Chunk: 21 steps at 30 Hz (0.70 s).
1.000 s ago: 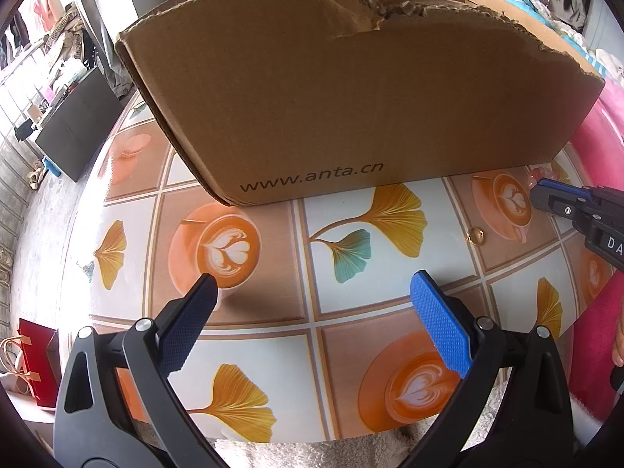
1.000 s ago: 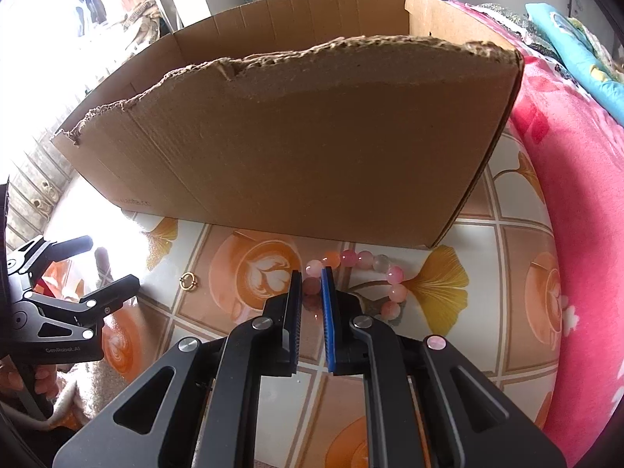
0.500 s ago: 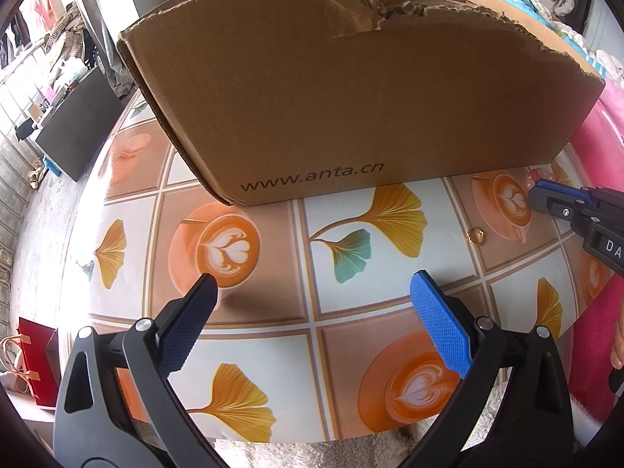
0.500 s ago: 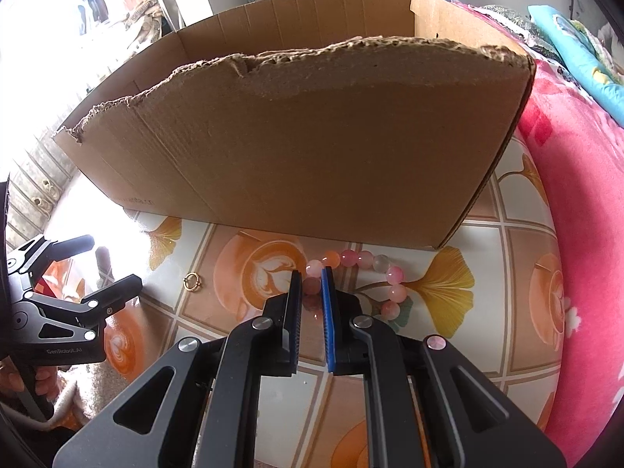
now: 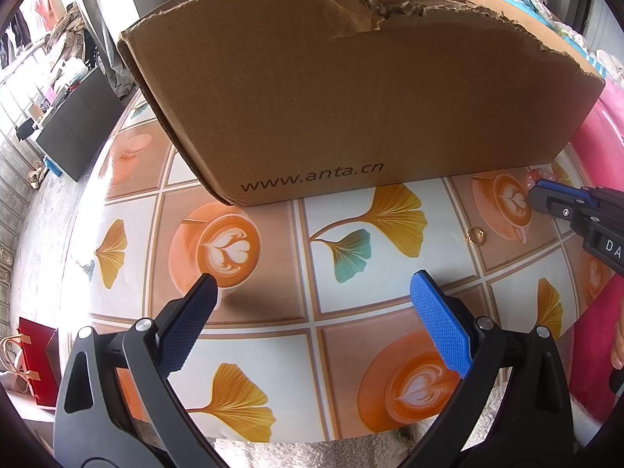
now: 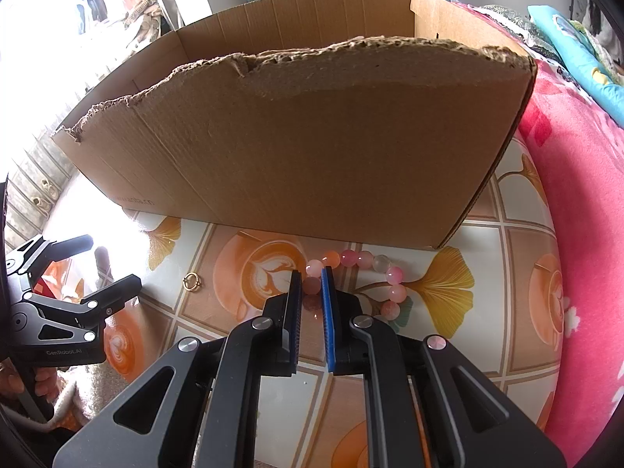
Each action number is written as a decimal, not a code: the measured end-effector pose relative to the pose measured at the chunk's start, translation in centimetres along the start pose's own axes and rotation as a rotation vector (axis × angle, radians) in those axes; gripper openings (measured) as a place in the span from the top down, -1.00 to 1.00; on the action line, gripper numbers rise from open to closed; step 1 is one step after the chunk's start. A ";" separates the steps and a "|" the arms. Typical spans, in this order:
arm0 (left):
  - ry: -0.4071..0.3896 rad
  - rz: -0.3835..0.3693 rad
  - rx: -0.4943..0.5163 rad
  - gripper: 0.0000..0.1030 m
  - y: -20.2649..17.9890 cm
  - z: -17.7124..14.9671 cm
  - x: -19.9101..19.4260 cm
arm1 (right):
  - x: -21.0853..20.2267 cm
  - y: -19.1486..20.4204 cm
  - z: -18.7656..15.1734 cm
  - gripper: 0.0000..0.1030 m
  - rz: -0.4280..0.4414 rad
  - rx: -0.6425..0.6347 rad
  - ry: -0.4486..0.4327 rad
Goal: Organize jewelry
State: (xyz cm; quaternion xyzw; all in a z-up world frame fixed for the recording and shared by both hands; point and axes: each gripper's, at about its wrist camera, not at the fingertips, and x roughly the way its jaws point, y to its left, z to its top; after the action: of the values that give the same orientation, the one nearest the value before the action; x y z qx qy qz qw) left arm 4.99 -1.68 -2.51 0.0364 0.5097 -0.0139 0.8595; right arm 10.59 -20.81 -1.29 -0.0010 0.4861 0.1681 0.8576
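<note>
Right tool [image 6: 312,284]: blue pads pinching a pink bead of the bracelet.
Bracelet [image 6: 366,259]: lower centre of the right wrist view, on the tabletop [image 6: 518,241] just below the cardboard box [image 6: 312,148]; its loop stretches left to right along the box's base.
Gold ring [image 6: 192,282]: flat on the tabletop, lower left, apart from the beads.
Left tool [image 5: 312,296]: spread wide above the tabletop, nothing between its pads.
</note>
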 end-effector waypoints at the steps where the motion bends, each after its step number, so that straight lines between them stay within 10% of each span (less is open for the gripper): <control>1: 0.000 0.000 0.000 -0.86 0.0 0.0 0.0 | 0.0 0.0 0.0 0.80 0.000 -0.001 0.000; 21: -0.087 -0.069 0.032 -0.86 0.6 -0.6 -0.1 | 0.0 0.2 -0.2 0.80 -0.011 0.011 -0.008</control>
State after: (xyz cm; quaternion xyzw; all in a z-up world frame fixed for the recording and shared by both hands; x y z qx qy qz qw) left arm 4.42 -1.08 -2.72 0.0316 0.4724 -0.0533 0.8792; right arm 10.38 -20.70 -1.37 0.0015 0.4836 0.1608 0.8604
